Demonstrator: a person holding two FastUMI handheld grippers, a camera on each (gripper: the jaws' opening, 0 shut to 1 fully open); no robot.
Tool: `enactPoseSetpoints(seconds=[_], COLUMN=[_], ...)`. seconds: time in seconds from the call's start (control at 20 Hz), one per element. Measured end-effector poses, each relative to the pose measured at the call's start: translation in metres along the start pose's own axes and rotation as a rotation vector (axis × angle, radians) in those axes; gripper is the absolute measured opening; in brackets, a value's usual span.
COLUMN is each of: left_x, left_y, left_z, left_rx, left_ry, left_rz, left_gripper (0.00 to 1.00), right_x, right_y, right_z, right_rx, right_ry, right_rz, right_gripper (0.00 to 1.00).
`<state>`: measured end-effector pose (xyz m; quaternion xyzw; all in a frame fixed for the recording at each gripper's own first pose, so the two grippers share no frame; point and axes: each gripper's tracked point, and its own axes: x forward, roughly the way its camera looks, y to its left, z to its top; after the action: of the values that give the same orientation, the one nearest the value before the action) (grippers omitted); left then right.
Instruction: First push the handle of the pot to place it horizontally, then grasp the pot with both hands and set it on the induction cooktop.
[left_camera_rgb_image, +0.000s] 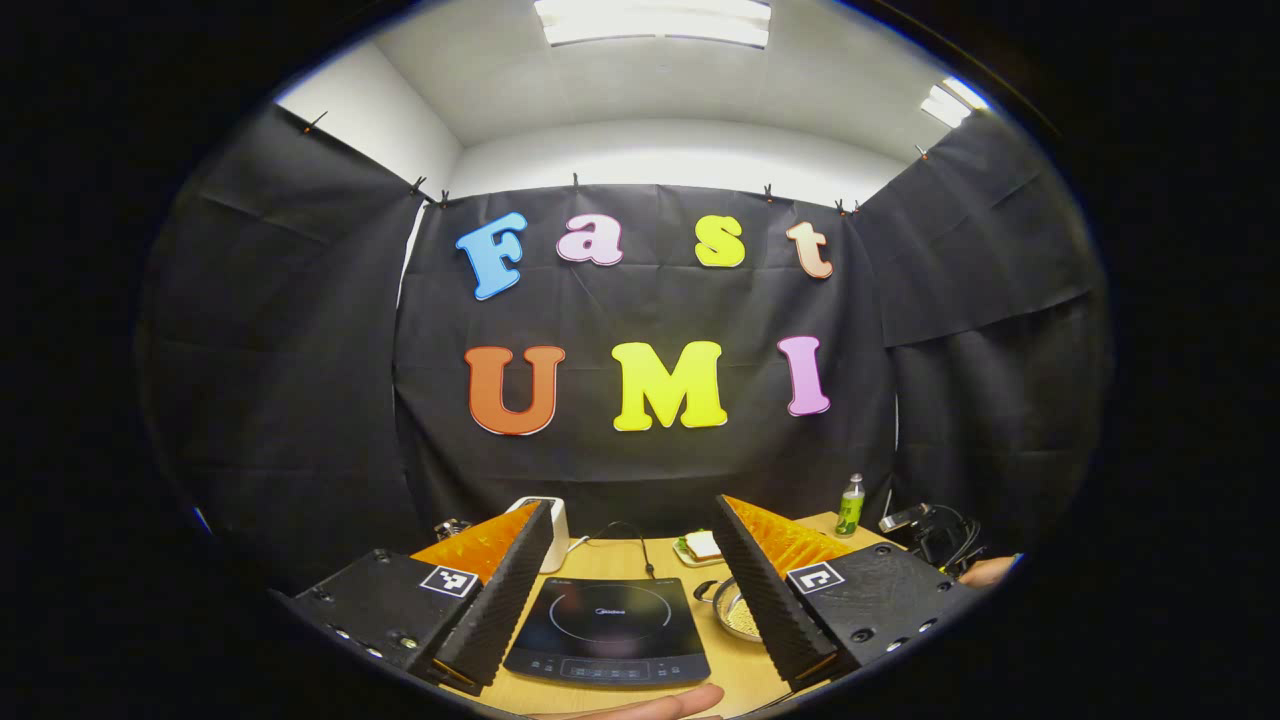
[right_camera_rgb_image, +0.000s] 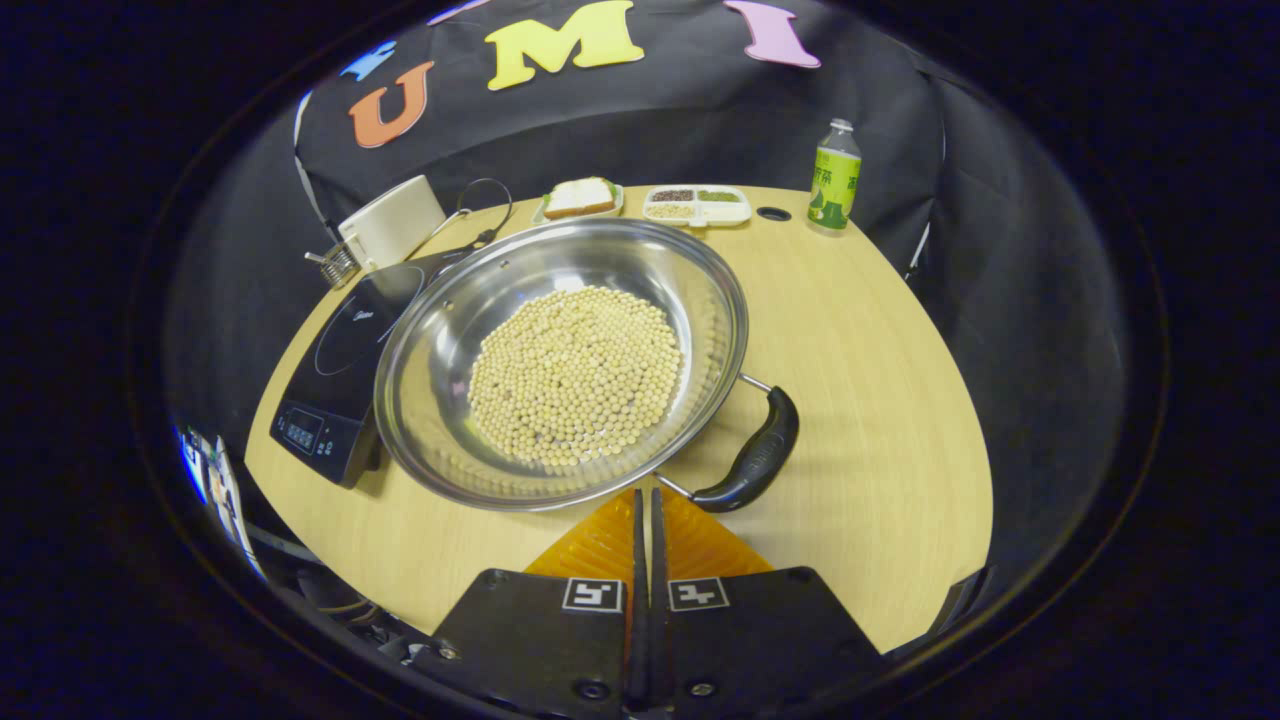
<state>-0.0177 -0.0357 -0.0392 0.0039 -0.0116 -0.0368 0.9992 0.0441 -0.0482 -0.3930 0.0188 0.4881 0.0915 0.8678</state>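
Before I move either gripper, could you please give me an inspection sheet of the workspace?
Surface: light wooden table, bare at the right.
Job's things: steel pot of pale beans on the table beside the induction cooktop, not on it; its black handle points near right.
Clutter: white appliance, sandwich plate, divided snack tray, green bottle along the far edge.
Grippers: left gripper open, raised before the cooktop; right gripper shut, empty, tips near the pot's rim.
Cables: black cable behind the cooktop.
Surroundings: black cloth walls, ceiling lights.
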Motion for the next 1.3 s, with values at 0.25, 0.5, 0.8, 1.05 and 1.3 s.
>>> enactPoseSetpoints(seconds=[0.25,0.5,0.8,1.05,1.3], left_x=[0.001,0.011,0.031,0.057,0.086], left_y=[-0.007,-0.025,-0.043,-0.069,-0.093], left_z=[0.002,-0.008,-0.03,-0.055,-0.091], left_rx=[0.027,0.036,0.039,0.004,-0.014], left_ry=[-0.004,0.023,0.065,0.113,0.168], left_rz=[-0.012,-0.044,-0.071,-0.105,-0.145], left_gripper=[0.96,0.96,0.96,0.96,0.96], right_x=[0.01,0.023,0.037,0.041,0.038], right_y=[-0.025,-0.044,-0.049,-0.044,-0.047], right_z=[0.017,0.045,0.056,0.061,0.063], right_rx=[-0.099,-0.295,-0.307,-0.286,-0.241], right_ry=[-0.037,-0.139,-0.182,-0.196,-0.227], right_rz=[-0.05,-0.05,-0.009,0.002,-0.014], right_gripper=[0.0,0.04,0.04,0.04,0.04])
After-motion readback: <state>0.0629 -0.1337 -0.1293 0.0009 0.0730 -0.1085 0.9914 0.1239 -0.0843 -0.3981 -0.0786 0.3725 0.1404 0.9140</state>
